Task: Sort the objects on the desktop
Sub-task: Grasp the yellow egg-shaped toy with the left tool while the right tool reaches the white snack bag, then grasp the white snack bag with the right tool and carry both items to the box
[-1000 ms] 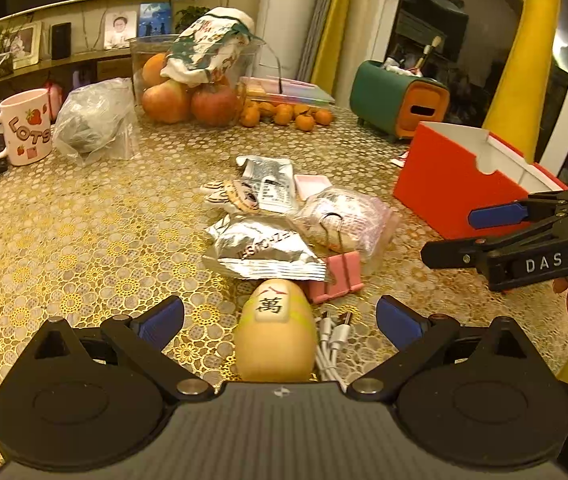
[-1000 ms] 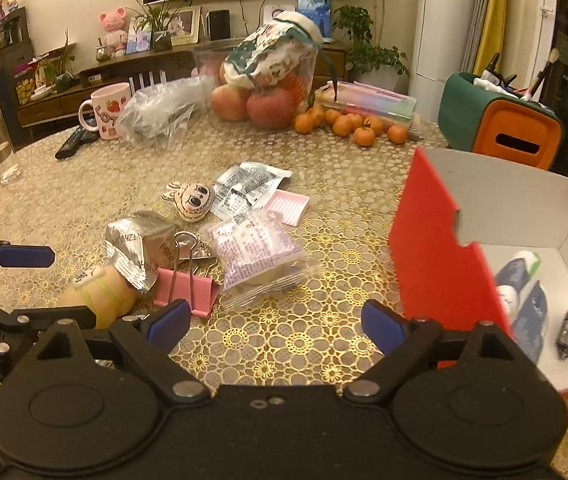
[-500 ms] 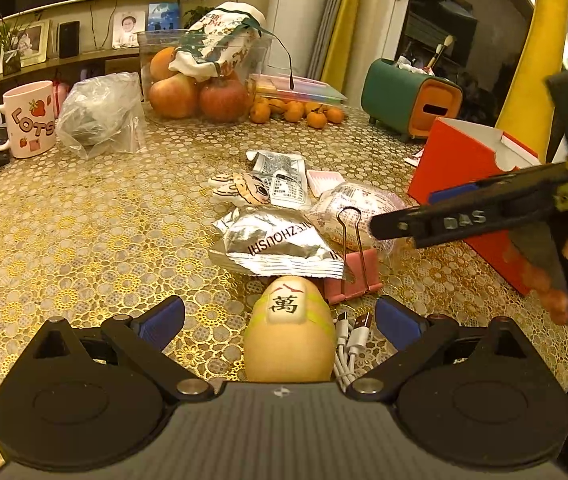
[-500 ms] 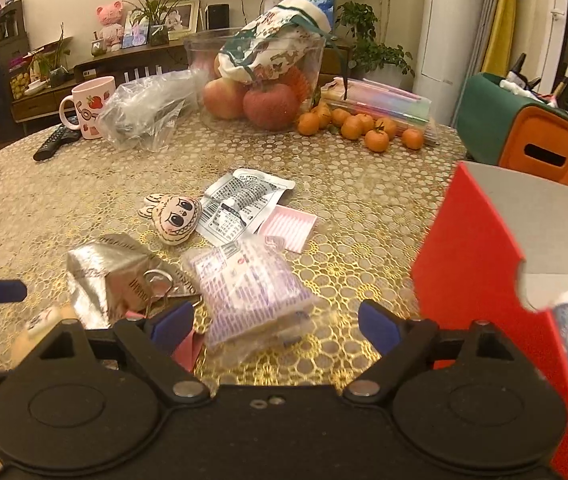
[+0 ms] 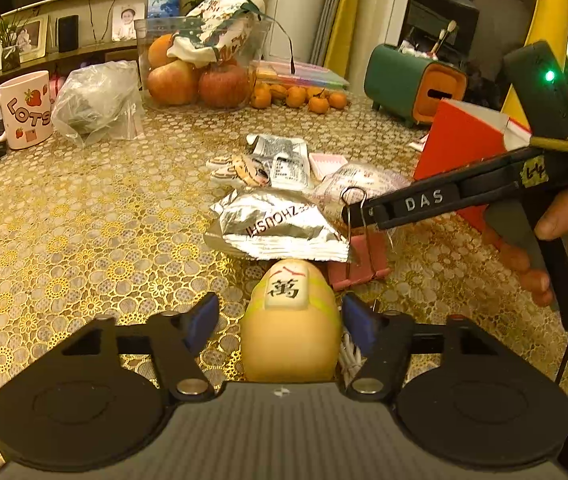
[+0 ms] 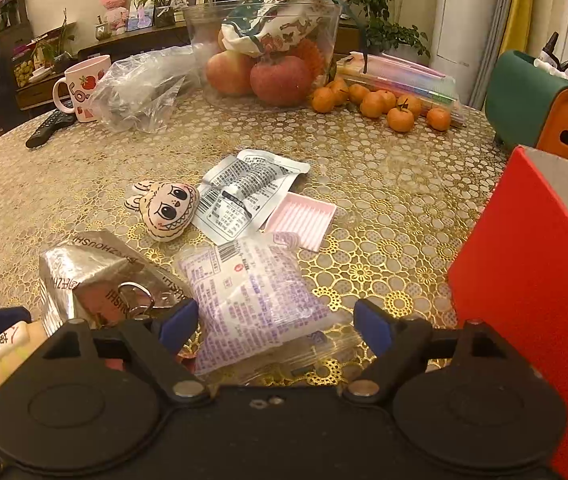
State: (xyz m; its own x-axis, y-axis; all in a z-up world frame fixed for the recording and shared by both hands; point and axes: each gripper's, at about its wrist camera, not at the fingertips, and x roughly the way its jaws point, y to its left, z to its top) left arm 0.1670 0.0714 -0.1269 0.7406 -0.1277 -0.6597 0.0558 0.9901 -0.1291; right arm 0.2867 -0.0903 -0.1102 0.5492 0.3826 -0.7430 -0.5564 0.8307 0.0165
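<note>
The red box (image 5: 459,152) is the landmark and, by the look of it, the place the loose things are meant to go. Nearest to it lies the clear snack bag (image 6: 252,304), light, soft and slippery by its look, best pinched across its middle where the filling gives some body; the right gripper (image 6: 272,326) reaches over it pointing downward, jaws closing with the bag between them but the pads not yet pressing it. Farther from the box sits the silver foil packet (image 5: 280,228), crinkly and light, with a pink binder clip (image 5: 359,264) tucked just beside it, stiff and easy to slip. Farthest from the box is the egg-shaped toy (image 5: 289,328), smooth and rounded, probably squashy and apt to squirt out, so its widest part is the place to grip. The left gripper (image 5: 282,324), tilted downward, is closing about it; the right pad looks to touch, the left stands just clear.
</note>
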